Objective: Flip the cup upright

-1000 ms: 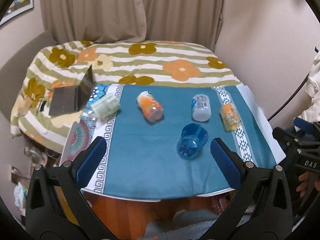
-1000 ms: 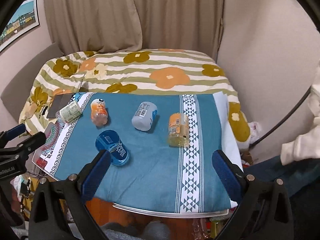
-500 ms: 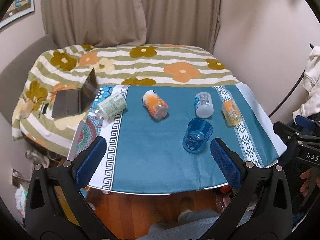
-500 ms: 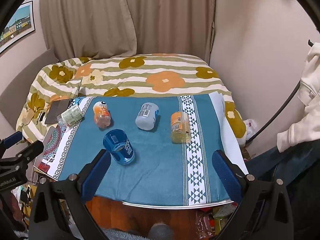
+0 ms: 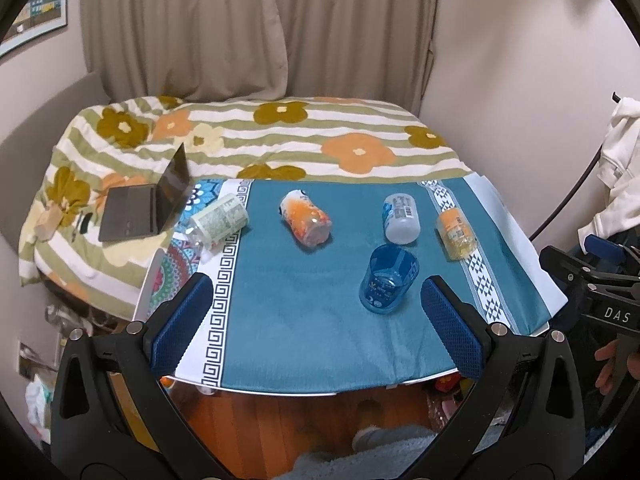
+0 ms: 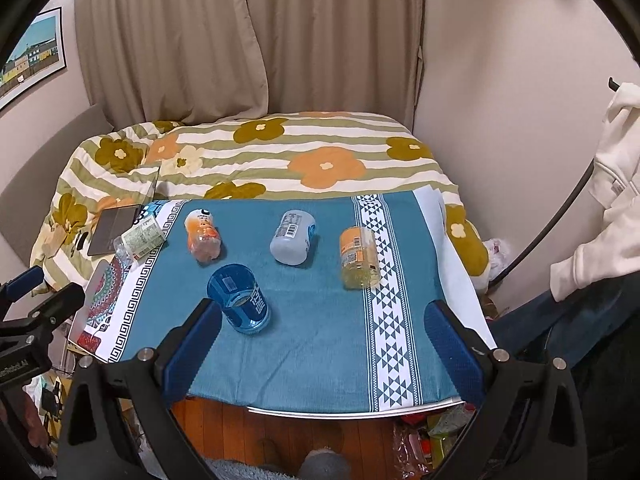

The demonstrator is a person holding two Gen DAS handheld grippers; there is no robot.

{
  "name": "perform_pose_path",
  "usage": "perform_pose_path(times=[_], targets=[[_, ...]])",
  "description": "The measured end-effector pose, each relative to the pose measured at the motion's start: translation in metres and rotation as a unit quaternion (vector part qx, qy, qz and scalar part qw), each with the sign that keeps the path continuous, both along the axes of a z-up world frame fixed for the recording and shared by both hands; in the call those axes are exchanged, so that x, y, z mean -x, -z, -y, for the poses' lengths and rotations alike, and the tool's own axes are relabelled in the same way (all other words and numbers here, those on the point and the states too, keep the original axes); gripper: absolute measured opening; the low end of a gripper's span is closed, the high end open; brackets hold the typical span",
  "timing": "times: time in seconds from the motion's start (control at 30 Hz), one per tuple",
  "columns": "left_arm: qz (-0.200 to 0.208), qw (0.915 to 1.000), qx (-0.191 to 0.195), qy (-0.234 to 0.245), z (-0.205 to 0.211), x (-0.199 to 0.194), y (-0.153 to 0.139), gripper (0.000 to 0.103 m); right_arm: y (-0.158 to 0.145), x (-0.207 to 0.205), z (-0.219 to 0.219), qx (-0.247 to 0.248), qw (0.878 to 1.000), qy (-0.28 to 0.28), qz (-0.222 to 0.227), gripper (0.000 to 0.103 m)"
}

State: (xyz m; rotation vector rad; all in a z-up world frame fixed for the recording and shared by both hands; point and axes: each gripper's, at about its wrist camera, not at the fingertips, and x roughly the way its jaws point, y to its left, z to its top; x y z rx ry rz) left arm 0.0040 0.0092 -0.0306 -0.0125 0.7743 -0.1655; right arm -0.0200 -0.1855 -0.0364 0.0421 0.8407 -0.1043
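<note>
A clear blue plastic cup lies on its side on the teal tablecloth, near the table's front; it also shows in the right wrist view. My left gripper is open and empty, held back from the table's front edge, with the cup just ahead of its right finger. My right gripper is open and empty, also short of the front edge, with the cup just beyond its left finger.
Several bottles lie on their sides farther back: a green-labelled one, an orange one, a white one and a yellow one. An open laptop sits on the flowered quilt. Wooden floor shows below the table edge.
Both grippers have drawn back and risen, so the table looks smaller and farther. The cup and the bottles have not moved.
</note>
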Motion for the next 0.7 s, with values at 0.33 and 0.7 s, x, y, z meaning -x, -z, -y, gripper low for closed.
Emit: perform_pose_path(times=[0.33,0.7], targets=[[0.005,1.0000,0.006,0.002,0.0026,-0.0025,-0.0023,0.103,-0.0002,-0.0035,0.0043,-0.002,1.000,0.004,-0.001,0.101],[0.008,0.9999,0.007,0.003,0.0053,-0.0082,-0.0043,0.103,0.0008,-0.0052,0.0083,-0.004,1.000,0.005,0.000,0.101]])
